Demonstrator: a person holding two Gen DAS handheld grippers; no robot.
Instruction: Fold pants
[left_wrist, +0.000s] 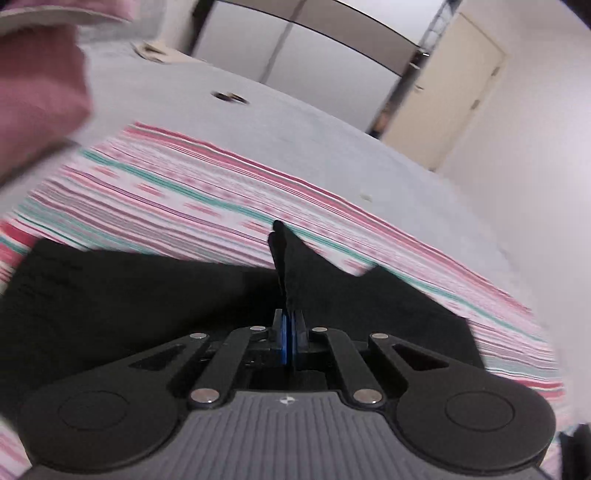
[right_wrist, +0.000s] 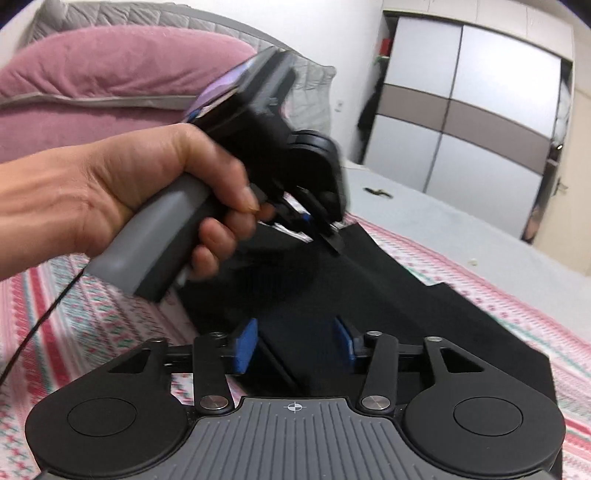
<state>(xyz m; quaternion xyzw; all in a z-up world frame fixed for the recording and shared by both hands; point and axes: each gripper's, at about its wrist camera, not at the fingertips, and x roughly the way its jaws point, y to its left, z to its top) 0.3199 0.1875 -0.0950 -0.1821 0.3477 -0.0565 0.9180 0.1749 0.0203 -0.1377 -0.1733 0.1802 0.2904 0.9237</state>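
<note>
Black pants (right_wrist: 388, 291) lie on a pink, white and teal patterned blanket (right_wrist: 92, 317) on a bed. My left gripper (left_wrist: 286, 295) is shut on an edge of the black pants (left_wrist: 155, 295), and a pinched ridge of cloth stands up between its blue pads. In the right wrist view the left gripper (right_wrist: 334, 240) is held by a hand, with its tip down on the pants. My right gripper (right_wrist: 295, 347) is open, its blue pads (right_wrist: 245, 345) spread over the black cloth, which lies between and under them.
A pink pillow (right_wrist: 110, 66) lies at the head of the bed. Grey bedsheet (left_wrist: 295, 122) lies beyond the blanket, with a small dark object (left_wrist: 231, 98) on it. A wardrobe (right_wrist: 461, 110) and a door (left_wrist: 454, 85) stand behind. A black cable (right_wrist: 40, 317) hangs from the left gripper.
</note>
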